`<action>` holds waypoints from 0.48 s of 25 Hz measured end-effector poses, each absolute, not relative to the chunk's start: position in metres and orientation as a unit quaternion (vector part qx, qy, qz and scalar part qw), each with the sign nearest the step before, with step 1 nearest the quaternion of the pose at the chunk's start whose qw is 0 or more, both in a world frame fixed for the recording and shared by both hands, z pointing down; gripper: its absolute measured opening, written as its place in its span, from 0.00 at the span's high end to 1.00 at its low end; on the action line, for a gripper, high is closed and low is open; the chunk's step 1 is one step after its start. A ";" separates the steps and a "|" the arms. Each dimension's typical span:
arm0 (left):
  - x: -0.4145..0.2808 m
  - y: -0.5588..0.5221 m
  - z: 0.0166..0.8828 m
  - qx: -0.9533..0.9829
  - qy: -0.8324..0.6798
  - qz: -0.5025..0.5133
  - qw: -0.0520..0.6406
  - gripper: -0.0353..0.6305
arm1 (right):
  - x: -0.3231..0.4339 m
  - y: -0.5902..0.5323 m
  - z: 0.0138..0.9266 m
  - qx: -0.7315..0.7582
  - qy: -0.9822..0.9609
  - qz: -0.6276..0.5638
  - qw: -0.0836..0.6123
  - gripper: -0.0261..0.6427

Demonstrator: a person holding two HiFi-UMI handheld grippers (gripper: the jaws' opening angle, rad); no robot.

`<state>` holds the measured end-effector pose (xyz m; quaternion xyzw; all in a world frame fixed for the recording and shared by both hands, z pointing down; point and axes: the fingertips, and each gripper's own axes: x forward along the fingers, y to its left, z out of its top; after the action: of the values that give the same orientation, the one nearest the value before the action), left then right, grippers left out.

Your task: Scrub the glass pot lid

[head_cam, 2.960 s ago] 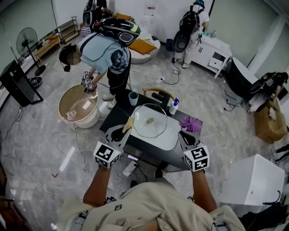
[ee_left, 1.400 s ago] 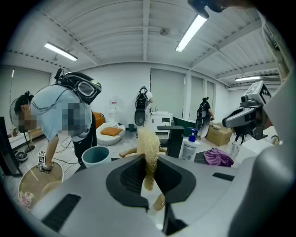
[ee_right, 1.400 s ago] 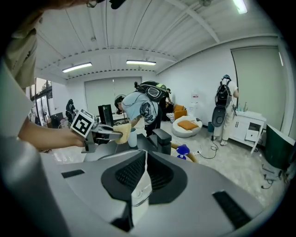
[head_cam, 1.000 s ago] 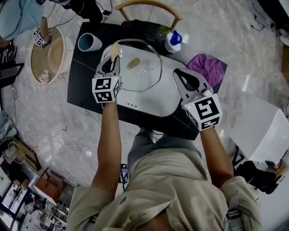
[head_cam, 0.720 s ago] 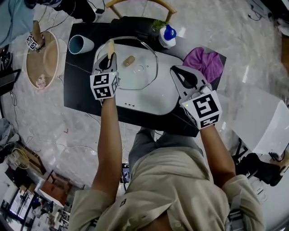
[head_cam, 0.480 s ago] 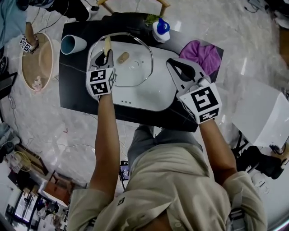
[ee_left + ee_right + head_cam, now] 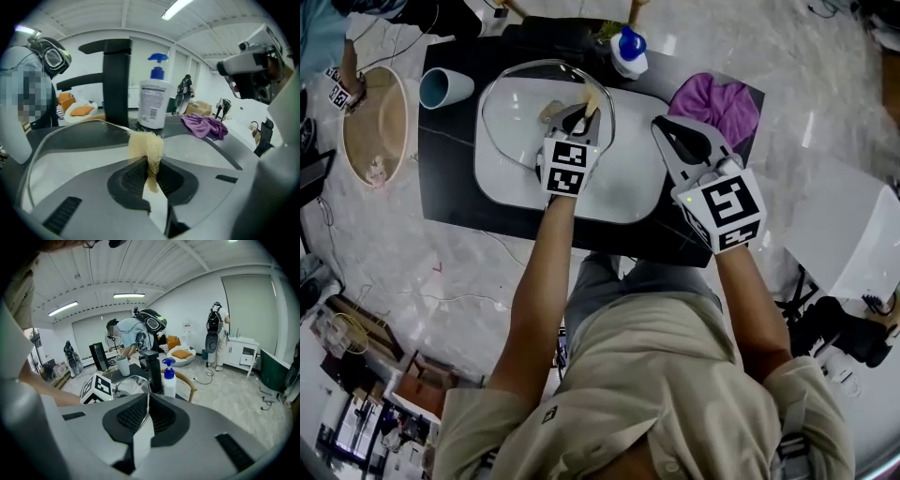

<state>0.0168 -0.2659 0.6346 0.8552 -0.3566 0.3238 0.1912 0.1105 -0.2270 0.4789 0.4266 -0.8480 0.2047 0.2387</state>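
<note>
The round glass pot lid [image 7: 517, 112] lies in the white sink basin [image 7: 628, 178] on a black table, its tan knob [image 7: 551, 111] near the middle. My left gripper [image 7: 584, 114] is over the lid's right part, shut on a pale loofah scrubber [image 7: 592, 97]. In the left gripper view the scrubber [image 7: 146, 146] sticks up from the closed jaws of the left gripper [image 7: 151, 161], with the lid's rim [image 7: 105, 123] beyond. My right gripper [image 7: 672, 134] hovers right of the lid, apart from it, shut and holding nothing; the right gripper [image 7: 147, 401] looks toward the lid [image 7: 132, 385].
A blue-capped soap bottle [image 7: 628, 52] stands behind the basin, a purple cloth [image 7: 722, 98] lies at the right, and a teal cup [image 7: 445, 87] lies at the left. A round wooden tub [image 7: 380, 122] sits on the floor to the left, with another person [image 7: 131, 341] bent over it.
My left gripper has carried the scrubber from the lid's left rim across to its right side, past the knob. The right gripper has stayed about where it was.
</note>
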 end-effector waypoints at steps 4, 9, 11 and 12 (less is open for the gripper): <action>0.036 -0.236 0.640 0.858 -0.333 0.326 0.217 0.88 | 0.112 -0.224 0.480 0.424 -0.849 0.205 0.239 0.92; 0.039 -0.225 0.644 0.858 -0.327 0.326 0.227 0.88 | 0.115 -0.225 0.483 0.426 -0.848 0.206 0.240 0.92; 0.037 -0.226 0.644 0.858 -0.325 0.327 0.227 0.88 | 0.113 -0.224 0.484 0.425 -0.848 0.207 0.240 0.92; 0.036 -0.228 0.644 0.859 -0.323 0.328 0.225 0.88 | 0.112 -0.224 0.485 0.424 -0.848 0.207 0.241 0.92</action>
<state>0.0359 -0.2280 0.6438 0.8585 -0.3235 0.3278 0.2254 0.1115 -0.2242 0.4854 0.4237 -0.8483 0.2073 0.2407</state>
